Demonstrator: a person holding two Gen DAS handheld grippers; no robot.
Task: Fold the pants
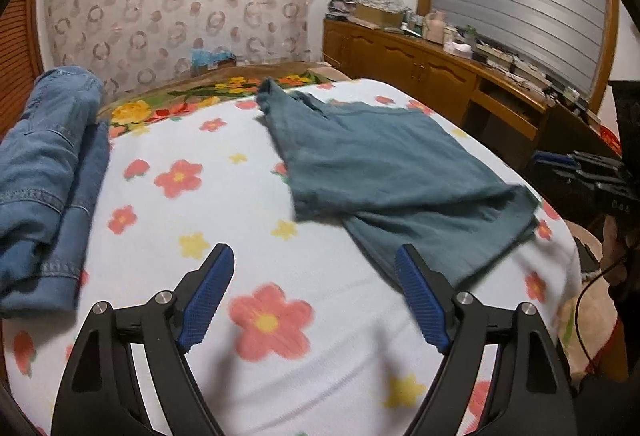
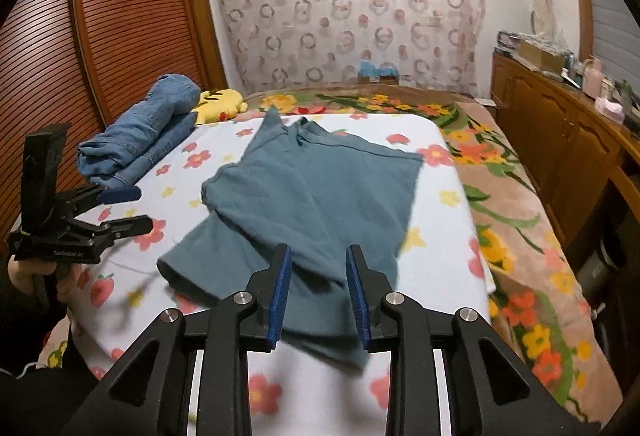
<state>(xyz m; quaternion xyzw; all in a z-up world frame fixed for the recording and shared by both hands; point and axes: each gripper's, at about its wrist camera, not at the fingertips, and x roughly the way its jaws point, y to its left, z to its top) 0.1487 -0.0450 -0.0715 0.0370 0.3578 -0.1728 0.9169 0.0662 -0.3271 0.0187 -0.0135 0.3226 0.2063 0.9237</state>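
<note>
My left gripper hangs over the floral sheet, jaws spread wide, nothing in them. My right gripper, jaws parted, empty, sits above the near hem of the teal pants, lying partly folded mid-bed. Farther back, left: folded jeans, w/ yellow plush behind.

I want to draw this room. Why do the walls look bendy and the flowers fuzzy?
Left wrist view: the fisheye lens curves the bed edge and cabinet; the near flower is blurred. Right wrist view: the wardrobe bows, and the green pants hem is smeared.
</note>
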